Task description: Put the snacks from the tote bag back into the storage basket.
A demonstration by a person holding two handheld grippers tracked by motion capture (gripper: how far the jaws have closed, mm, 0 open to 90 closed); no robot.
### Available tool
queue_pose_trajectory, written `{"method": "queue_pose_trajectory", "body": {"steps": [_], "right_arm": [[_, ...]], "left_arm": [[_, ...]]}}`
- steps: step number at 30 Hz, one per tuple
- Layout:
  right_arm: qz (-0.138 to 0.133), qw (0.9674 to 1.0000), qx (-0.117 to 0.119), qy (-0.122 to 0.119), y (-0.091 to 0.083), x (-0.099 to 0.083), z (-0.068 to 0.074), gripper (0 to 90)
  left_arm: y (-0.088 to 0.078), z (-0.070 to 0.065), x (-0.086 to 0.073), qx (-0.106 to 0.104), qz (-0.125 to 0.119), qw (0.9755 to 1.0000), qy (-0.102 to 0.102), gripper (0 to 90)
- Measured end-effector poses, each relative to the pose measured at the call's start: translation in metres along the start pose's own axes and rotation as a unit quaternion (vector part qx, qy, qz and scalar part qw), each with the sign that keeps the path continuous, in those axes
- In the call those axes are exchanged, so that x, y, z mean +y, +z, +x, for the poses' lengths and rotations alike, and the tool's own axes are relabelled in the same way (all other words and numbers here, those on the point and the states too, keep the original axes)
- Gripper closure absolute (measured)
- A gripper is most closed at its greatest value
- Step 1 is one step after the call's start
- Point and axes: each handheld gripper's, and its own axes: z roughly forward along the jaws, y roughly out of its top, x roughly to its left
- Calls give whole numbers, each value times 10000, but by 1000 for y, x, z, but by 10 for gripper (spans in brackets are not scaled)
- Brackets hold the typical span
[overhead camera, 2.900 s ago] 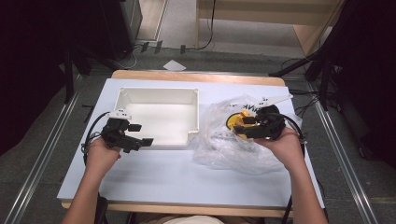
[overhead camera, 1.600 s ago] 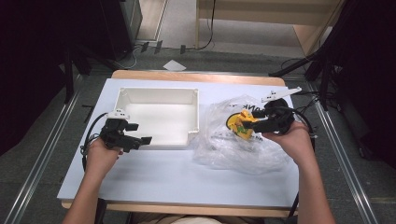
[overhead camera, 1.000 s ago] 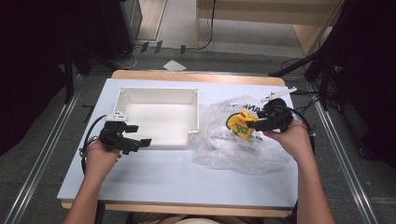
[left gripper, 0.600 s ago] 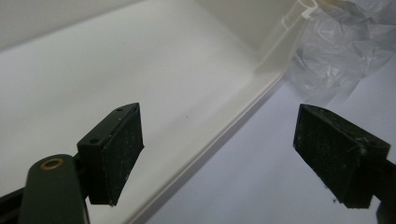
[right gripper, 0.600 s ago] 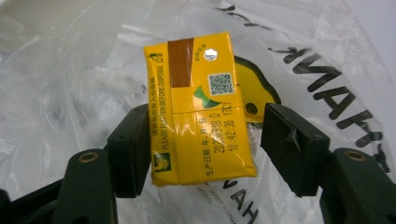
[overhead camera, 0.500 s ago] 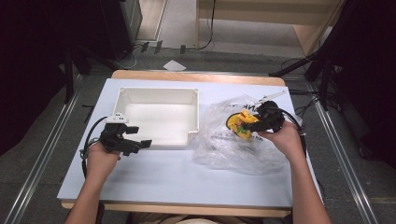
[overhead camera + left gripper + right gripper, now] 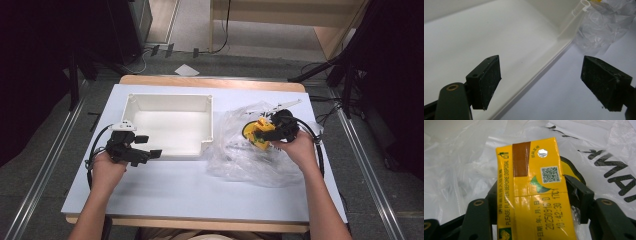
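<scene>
Right tool (image 7: 264, 134) has its jaws around the yellow drink carton (image 7: 534, 192), which sits in the clear plastic bag (image 7: 250, 155) on the right of the surface (image 7: 200, 195). Jaws have just been closing with the carton between them. In the right gripper view both pads sit at the carton's side faces and look to be pressing, so I read it as pinched, though only just; grip may not be firm yet.

Left tool (image 7: 554, 82) is spread wide, nothing between the pads, hovering at the near left corner of the white bin (image 7: 167, 125), one pad over the bin floor and one over the surface outside the rim.

Progress, as I judge it: early. Bin floor is bare where visible. Carton is grasped but not out of the bag. Left to do, probably: lift it clear of the plastic, carry it left, set it in the bin.

Room and edges:
- Bag film bunches up around the carton and could drag along on the lift.
- Bag's left edge touches or nearly touches the bin's right wall, so the carry is short, but the wall must be cleared.
- Bin has plenty of open floor.
- Near half of the surface is free.
- Left tool sits at the bin's near rim, away from the likely drop zone.
</scene>
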Motion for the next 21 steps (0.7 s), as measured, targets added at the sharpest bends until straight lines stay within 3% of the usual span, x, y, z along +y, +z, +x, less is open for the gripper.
{"method": "queue_pose_trajectory", "body": {"steps": [21], "right_arm": [[59,9993,-218,-294,0,2,8,515]], "left_arm": [[7,-6,1,-61,180,9997,127,174]]}}
